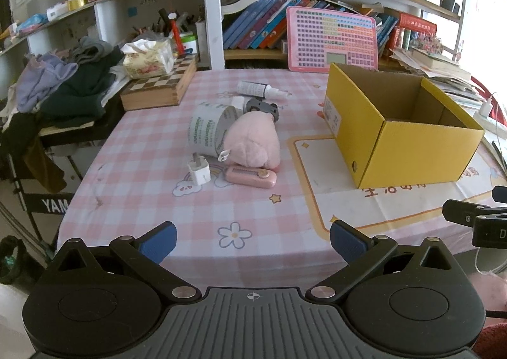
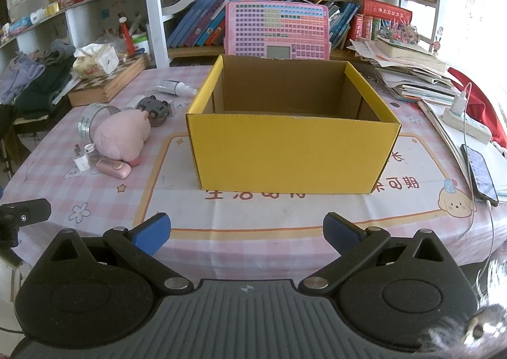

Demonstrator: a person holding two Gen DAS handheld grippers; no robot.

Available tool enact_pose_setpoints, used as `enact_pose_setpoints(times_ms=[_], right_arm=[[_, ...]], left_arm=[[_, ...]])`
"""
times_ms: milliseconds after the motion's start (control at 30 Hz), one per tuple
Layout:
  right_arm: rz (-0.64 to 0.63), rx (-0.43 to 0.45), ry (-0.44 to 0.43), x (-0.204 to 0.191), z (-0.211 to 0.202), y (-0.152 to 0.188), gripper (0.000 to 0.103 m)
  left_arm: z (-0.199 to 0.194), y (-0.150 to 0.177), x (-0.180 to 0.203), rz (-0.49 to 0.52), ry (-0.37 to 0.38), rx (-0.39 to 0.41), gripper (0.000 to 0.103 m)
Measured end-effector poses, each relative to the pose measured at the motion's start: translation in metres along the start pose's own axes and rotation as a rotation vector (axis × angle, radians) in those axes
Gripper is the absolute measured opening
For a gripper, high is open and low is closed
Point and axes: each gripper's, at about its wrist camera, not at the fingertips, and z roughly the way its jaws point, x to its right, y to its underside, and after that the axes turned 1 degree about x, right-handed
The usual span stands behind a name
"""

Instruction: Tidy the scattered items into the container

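Observation:
An open yellow cardboard box (image 1: 408,150) (image 2: 291,153) stands on the pink checked tablecloth, seemingly with nothing in it. To its left lies a cluster: a pink plush toy (image 1: 255,142) (image 2: 122,135), a tape roll (image 1: 210,128) (image 2: 92,118), a white charger plug (image 1: 199,170) (image 2: 80,159), a pink flat gadget (image 1: 250,177) (image 2: 112,168), a grey toy car (image 1: 262,107) (image 2: 153,105) and a white spray bottle (image 1: 259,90) (image 2: 176,87). My left gripper (image 1: 253,243) hangs open over the table's near edge, short of the cluster. My right gripper (image 2: 246,234) is open in front of the box.
A wooden chessboard box (image 1: 158,88) with a tissue pack sits at the back left beside a heap of clothes (image 1: 63,86). A pink keyboard toy (image 2: 277,31) leans on the bookshelf behind the box. Papers, a power strip and a phone (image 2: 480,173) lie at the right.

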Motion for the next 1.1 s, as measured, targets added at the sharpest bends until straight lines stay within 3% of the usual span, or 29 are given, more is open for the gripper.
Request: enact_pose_setpoints(times_ms=[1100], right_arm=[[-0.028, -0.014, 0.003, -0.01, 0.002, -0.002, 0.103]], left_arm=[[0.0, 0.003, -0.003, 0.015, 0.006, 0.01, 0.103]])
